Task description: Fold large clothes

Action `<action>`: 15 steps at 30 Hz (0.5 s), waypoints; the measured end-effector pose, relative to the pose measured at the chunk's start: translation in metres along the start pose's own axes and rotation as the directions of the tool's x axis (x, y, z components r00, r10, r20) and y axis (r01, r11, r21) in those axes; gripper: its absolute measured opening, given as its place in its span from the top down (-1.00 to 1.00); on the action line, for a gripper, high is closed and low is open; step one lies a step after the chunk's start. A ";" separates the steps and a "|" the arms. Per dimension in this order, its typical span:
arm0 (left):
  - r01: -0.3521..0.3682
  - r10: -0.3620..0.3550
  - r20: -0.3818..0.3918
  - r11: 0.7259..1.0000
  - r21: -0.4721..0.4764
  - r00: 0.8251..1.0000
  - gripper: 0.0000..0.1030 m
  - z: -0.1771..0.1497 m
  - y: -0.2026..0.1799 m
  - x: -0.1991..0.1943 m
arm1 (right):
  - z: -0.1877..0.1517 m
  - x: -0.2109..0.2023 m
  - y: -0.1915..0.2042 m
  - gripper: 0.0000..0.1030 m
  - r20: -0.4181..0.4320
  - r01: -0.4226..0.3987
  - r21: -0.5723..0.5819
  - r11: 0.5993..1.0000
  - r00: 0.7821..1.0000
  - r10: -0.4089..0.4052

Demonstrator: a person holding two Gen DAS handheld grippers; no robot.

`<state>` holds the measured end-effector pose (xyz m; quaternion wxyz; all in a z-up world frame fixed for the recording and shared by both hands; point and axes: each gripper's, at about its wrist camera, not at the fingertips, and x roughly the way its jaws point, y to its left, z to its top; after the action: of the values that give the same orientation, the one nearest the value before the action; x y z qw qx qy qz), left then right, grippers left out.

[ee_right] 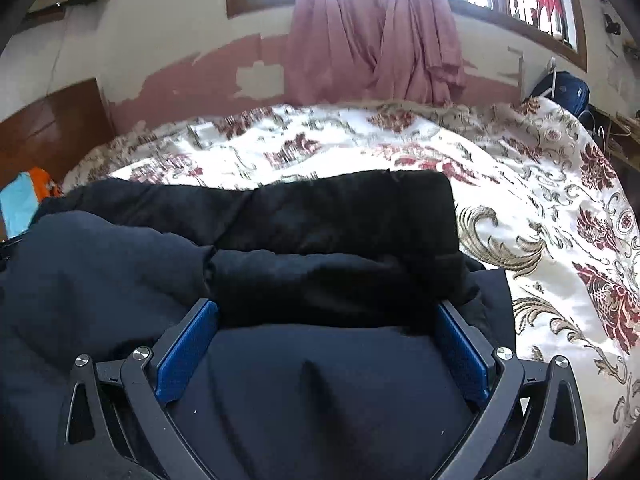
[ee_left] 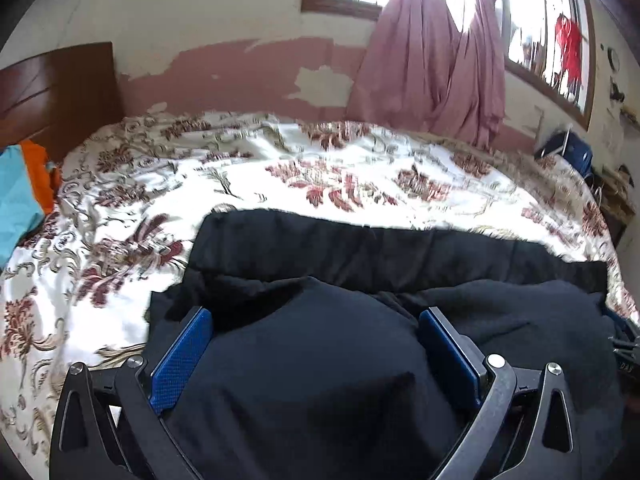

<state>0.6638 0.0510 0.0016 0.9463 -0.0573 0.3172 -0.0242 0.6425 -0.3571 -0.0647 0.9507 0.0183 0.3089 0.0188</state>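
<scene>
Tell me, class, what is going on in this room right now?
A person is folding a large dark garment on a bed with a floral bedspread, using a handheld gripper in each hand. The left gripper and the right gripper both have their jaws wide open, with dark cloth bunched between the blue pads, so nothing is pinched at this moment. The garment already lies in a long folded band across the bed. Pink curtains hang at the window behind.

Matt dark cloth garment (ee_left: 320,360) lies on a glossy, satiny floral bedspread (ee_left: 280,168) beside a wooden headboard (ee_left: 60,92).
</scene>
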 end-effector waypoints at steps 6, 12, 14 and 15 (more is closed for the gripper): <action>0.096 -0.087 0.108 0.992 -0.084 0.990 -1.00 0.005 0.034 -0.053 | 0.001 -0.040 -0.023 -0.98 0.107 -0.064 0.090 0.994 0.993 0.055; 0.072 -0.069 0.040 0.994 -0.081 0.997 -1.00 0.007 0.077 -0.068 | -0.004 -0.056 -0.051 -0.98 0.085 -0.076 0.164 0.984 0.994 0.062; 0.087 -0.087 0.004 0.993 -0.080 0.996 -1.00 0.002 0.090 -0.067 | -0.003 -0.061 -0.061 -0.98 0.075 -0.071 0.173 0.982 0.995 0.059; 0.087 -0.089 -0.011 0.993 -0.076 0.996 -1.00 0.001 0.093 -0.066 | -0.004 -0.063 -0.064 -0.98 0.070 -0.071 0.176 0.982 0.996 0.059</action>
<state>0.6125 0.1489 0.0299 0.9392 -0.1067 0.3219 -0.0543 0.5908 -0.4239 -0.0343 0.9536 0.1140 0.2778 0.0214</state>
